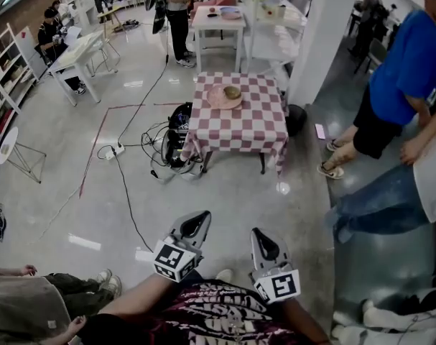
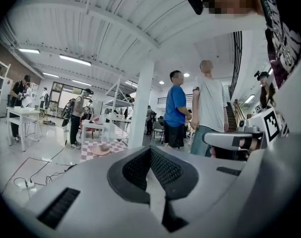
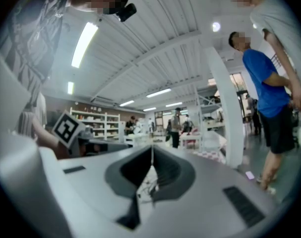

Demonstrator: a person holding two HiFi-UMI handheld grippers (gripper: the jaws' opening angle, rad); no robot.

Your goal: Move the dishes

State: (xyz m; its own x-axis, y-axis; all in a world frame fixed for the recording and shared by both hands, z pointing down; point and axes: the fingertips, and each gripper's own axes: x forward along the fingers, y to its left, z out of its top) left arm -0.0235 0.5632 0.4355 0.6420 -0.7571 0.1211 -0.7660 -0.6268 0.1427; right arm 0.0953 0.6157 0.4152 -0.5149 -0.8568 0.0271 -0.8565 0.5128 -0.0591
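While both claws hang close to the person's body and well apart from the work, neither is on anything yet. Left claw [image 1: 198, 220]: clenched, pads together, nothing between them, confirmed in its own view [image 2: 150, 148]. Right claw [image 1: 261, 236]: likewise clenched and empty [image 3: 151, 151]. The dishes sit on the checkered surface [image 1: 248, 134] across the floor [image 1: 225, 192]. A pink plate [image 1: 221, 99] lies toward the far edge, roughly midway between the left and right edges, with a round brown item [image 1: 233, 91] resting on it; whether that is food or a small bowl I cannot tell. The same plate shows small in the left gripper view [image 2: 100, 150]. My reading is that the step in hand is the approach. To do it well, come up to the near edge squarely and keep clear of the cables [image 1: 156, 146] lying on the floor by the left edge. Release the claws before reaching, not over the plate. Take the plate by its rim and hold it level so the round item does not slide off. Count: claws, two; pink plates, one; round brown items, one; checkered surfaces, one. No other dish made out on it from here.
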